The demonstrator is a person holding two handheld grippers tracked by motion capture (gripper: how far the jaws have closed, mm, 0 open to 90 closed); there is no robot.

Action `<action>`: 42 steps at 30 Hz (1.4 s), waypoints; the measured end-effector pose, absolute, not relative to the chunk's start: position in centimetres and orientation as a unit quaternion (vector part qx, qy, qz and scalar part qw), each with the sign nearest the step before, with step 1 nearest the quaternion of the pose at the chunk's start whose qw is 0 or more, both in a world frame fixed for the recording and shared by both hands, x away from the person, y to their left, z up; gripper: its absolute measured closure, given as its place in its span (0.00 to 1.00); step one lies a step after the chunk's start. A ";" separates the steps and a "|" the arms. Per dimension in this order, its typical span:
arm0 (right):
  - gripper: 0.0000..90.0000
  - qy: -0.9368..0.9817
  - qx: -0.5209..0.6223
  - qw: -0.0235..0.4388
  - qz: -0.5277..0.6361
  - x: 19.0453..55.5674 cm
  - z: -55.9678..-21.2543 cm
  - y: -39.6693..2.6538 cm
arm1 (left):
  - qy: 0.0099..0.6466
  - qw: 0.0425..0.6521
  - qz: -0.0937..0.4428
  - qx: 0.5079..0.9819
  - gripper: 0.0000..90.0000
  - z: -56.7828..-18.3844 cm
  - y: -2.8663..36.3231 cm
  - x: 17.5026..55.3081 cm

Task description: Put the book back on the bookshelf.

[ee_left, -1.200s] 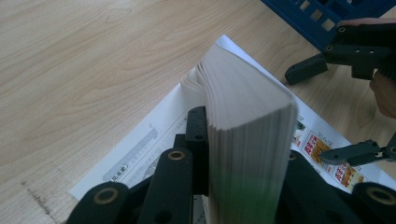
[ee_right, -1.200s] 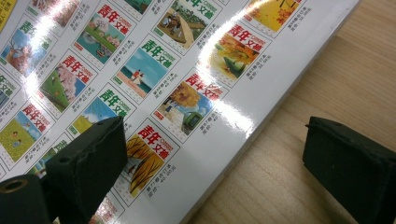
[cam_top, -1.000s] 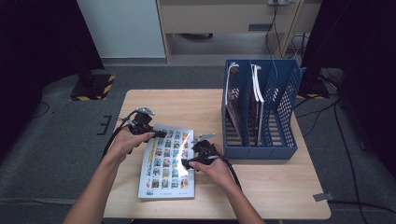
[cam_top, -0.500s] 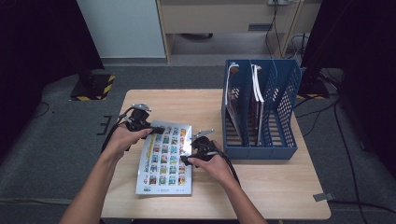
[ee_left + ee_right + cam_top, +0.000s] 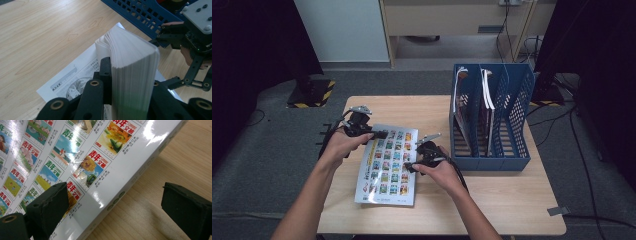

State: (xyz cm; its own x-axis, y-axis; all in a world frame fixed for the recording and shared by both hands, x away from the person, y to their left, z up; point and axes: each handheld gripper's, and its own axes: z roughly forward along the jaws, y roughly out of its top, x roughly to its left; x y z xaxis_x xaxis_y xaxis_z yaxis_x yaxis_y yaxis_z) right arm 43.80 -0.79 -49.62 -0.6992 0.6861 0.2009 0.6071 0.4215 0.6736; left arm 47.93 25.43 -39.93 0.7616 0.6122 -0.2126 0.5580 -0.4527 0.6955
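A glossy magazine (image 5: 387, 165) with red "青年文摘" covers printed on it lay on the wooden counter (image 5: 512, 195), just beside a blue perforated plastic file rack (image 5: 492, 150). The left gripper (image 5: 130, 100) had its fingers clenched on the page block; the right gripper (image 5: 115, 207) had its fingers released over the edge.

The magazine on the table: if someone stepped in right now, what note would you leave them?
Left hand-held gripper: shut on the magazine at its far left edge, pages pinched between the jaws, that edge raised.
Right hand-held gripper: open, one jaw over the cover, the other over bare table, at the magazine's right edge.
File rack: at the right of the table, already holds other magazines.
Done: magazine gripped on one side.
Left: probably grip with the right too, lift, and slot it into the rack.
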 end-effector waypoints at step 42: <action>0.20 0.807 0.362 -0.001 0.467 46.6 -45.8 -1.0 | 0.305 0.447 0.041 0.840 0.85 -35.5 25.5 46.6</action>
